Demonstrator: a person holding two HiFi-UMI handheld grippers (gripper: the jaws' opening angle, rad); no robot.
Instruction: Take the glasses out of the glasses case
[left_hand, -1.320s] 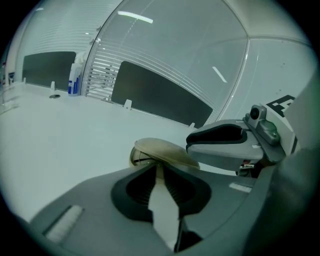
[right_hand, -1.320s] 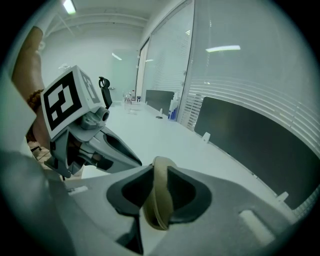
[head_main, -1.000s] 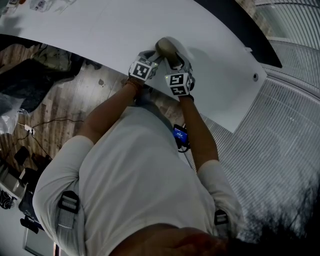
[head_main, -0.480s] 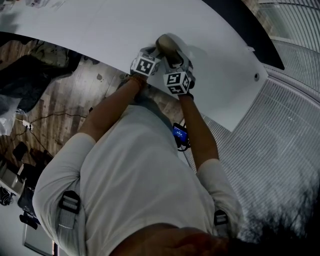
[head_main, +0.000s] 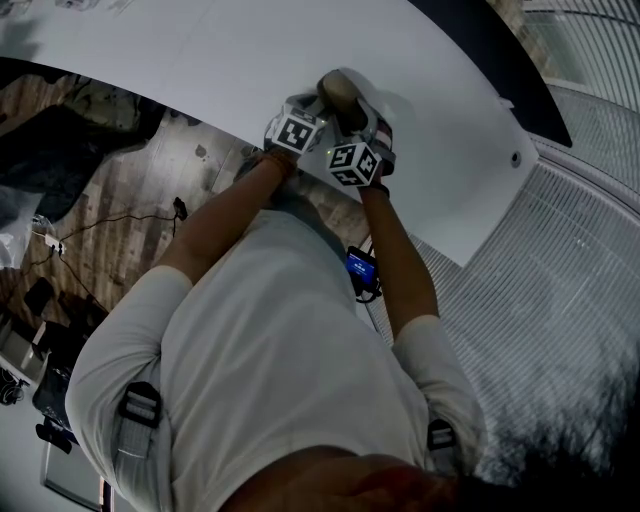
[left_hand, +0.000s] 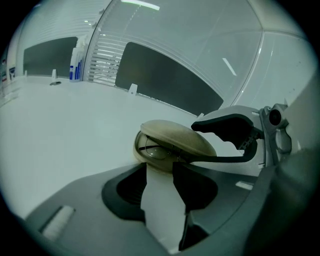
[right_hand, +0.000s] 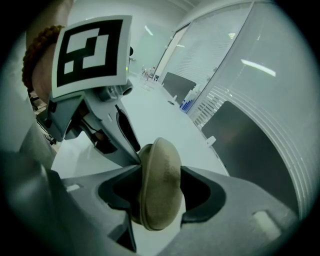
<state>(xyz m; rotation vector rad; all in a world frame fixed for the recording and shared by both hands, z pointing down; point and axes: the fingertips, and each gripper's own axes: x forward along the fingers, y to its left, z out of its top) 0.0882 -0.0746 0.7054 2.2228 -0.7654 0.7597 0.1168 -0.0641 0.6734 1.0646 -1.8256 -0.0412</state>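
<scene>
Down by the near edge of the white table (head_main: 200, 50), toward its right-hand corner, the beige glasses case (head_main: 340, 92) rests with both grippers on it. In the left gripper view the lid (left_hand: 176, 138) stands slightly lifted from the lower half, and the glasses (left_hand: 152, 150) show in the gap, one round lens and a thin dark frame still lying inside. The left gripper (left_hand: 160, 167) has its jaws narrow, closed on the near end of the case's lower half, with a strip of bare table showing between them further back. The right gripper (right_hand: 160, 171) comes in from the case's other side; its jaws stand wide and have just been opening, and the case sits between them, one jaw at the seam under the lid, the other beside the lid's domed top. Its view shows the case turned on edge, with the left gripper's marker cube (right_hand: 90, 55) above and a beaded bracelet (right_hand: 34, 52) on the wrist behind it. Well apart, at the far edge, stand some small blue and white bottles (left_hand: 75, 65)
</scene>
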